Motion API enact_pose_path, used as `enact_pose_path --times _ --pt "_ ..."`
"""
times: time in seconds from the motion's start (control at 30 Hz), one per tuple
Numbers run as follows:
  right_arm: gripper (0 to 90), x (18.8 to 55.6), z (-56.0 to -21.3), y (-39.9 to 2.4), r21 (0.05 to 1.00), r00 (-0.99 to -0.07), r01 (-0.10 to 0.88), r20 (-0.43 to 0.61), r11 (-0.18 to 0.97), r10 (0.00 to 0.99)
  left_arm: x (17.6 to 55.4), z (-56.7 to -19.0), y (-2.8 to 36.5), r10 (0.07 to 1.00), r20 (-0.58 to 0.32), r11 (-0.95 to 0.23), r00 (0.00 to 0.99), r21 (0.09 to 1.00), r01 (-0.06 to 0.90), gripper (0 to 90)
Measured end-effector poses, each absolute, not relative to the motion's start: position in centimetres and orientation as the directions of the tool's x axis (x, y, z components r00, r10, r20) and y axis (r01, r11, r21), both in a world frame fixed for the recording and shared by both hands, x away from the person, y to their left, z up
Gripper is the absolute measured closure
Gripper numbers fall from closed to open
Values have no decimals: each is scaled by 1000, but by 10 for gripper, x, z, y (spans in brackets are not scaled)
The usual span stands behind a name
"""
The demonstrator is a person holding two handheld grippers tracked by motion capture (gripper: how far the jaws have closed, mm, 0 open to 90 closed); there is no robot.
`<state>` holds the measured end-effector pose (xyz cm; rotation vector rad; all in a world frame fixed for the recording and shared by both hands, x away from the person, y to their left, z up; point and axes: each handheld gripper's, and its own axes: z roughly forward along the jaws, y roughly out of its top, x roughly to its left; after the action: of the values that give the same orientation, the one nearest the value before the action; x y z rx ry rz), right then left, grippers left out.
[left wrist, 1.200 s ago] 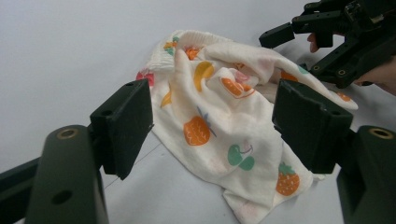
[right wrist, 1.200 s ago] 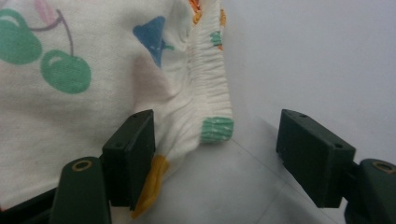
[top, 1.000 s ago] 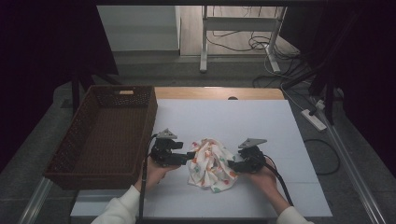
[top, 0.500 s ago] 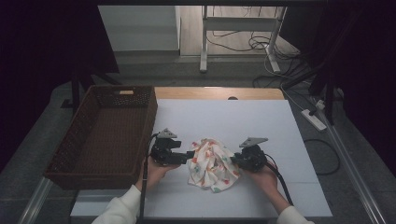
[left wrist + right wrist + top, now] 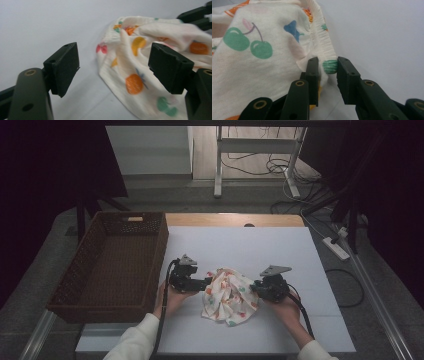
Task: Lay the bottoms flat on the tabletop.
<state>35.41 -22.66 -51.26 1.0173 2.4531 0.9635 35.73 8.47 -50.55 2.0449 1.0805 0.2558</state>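
Note:
A crumpled white cloth (image 5: 230, 295) printed with coloured fruit lies on the white tabletop (image 5: 250, 245) between both grippers. My left gripper (image 5: 206, 283) sits at the cloth's left edge. In the left gripper view it (image 5: 117, 63) stands wide open, with the cloth (image 5: 140, 62) lying ahead of and under the right-hand jaw. My right gripper (image 5: 254, 289) is at the cloth's right side. In the right gripper view it (image 5: 329, 67) is shut on the cloth's ribbed elastic hem (image 5: 329, 66), and the rest of the cloth (image 5: 262, 62) bunches to the left.
A brown woven basket (image 5: 160, 245) stands at the left, its right wall close to my left hand. The white tabletop stretches bare beyond the cloth to a wooden strip (image 5: 235, 219) at the back. Cables and a power strip (image 5: 336, 248) lie on the floor to the right.
Both grippers stay at the cloth's two sides with hardly any shift. The cloth keeps its bunched shape.

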Motion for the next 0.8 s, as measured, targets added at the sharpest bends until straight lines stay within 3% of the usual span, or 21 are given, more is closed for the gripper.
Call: enact_pose_path --times 0.53,0.8 --pt "701 355 -515 -227 682 -699 512 -23 522 715 382 -523 72 748 -140 -407 649 675 615 253" --pt "698 355 -516 -228 680 -698 513 -25 524 715 392 -528 61 730 -140 -435 669 661 612 298"
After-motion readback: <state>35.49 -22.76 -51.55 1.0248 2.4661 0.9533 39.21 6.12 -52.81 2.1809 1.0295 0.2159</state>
